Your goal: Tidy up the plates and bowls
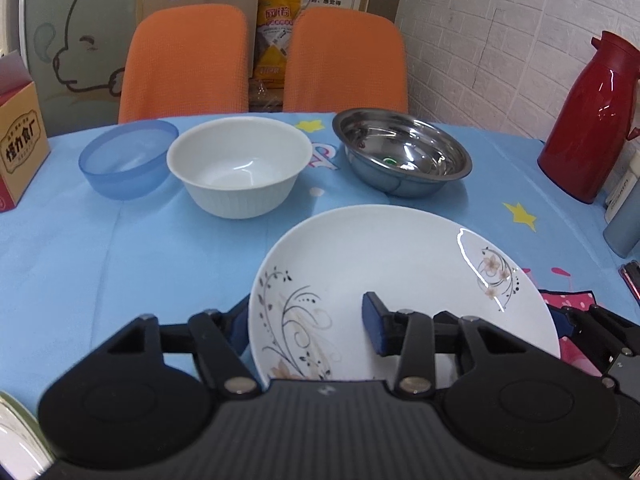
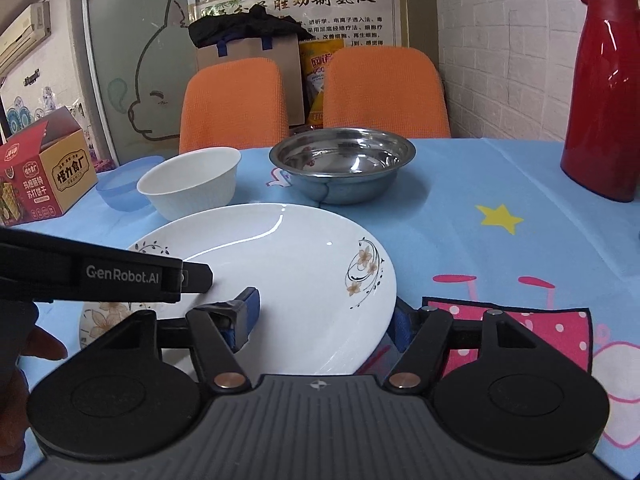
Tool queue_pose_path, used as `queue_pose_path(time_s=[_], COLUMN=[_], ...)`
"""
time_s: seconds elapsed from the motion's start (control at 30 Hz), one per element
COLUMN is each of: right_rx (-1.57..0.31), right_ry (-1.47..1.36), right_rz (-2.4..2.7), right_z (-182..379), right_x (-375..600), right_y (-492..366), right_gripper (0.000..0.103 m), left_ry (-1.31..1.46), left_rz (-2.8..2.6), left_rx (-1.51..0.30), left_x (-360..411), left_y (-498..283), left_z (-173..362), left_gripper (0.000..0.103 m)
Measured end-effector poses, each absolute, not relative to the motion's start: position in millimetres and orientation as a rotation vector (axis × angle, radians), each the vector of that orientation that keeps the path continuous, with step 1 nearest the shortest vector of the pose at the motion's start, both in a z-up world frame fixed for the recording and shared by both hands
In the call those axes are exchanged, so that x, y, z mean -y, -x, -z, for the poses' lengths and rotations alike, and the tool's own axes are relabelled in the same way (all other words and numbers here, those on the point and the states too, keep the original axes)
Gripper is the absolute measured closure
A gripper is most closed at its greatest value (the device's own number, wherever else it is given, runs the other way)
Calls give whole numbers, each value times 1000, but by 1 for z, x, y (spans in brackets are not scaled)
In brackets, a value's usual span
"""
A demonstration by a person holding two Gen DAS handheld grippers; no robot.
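A white plate with a floral pattern (image 1: 400, 276) (image 2: 288, 264) lies on the blue tablecloth close in front of both grippers. My left gripper (image 1: 308, 324) is open and straddles the plate's left rim, one finger over the plate, the other outside it. My right gripper (image 2: 324, 316) is open and straddles the plate's right rim the same way. At the back stand a blue translucent bowl (image 1: 128, 158) (image 2: 120, 190), a white ribbed bowl (image 1: 240, 164) (image 2: 192, 182) and a steel bowl (image 1: 402, 152) (image 2: 342, 162). Another plate's rim (image 1: 16, 436) shows at the lower left.
A red thermos (image 1: 590, 116) (image 2: 608, 92) stands at the right. A cardboard snack box (image 1: 16, 140) (image 2: 40, 168) sits at the left edge. Two orange chairs (image 1: 184, 60) stand behind the table. Bottles (image 1: 624, 208) stand at the far right.
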State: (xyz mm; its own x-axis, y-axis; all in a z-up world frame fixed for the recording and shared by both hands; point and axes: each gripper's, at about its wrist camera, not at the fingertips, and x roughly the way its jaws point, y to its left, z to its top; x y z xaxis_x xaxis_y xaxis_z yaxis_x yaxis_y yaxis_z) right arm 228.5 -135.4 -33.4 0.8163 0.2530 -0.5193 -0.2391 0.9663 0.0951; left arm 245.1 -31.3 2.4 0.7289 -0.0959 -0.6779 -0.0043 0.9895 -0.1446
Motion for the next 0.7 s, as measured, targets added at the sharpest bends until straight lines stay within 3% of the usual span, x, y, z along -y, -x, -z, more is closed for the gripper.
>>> queue_pose_path(time_s=[0.7], right_rx=[-458], right_ry=[-16], right_rz=[-469], right_z=[-6], right_x=[30], right_y=[-130], right_gripper=[0], left_ry=[237], left_rz=[-125], left_rx=[-602], left_x=[-82], left_y=[-86], left_z=[-51], left_gripper=[60])
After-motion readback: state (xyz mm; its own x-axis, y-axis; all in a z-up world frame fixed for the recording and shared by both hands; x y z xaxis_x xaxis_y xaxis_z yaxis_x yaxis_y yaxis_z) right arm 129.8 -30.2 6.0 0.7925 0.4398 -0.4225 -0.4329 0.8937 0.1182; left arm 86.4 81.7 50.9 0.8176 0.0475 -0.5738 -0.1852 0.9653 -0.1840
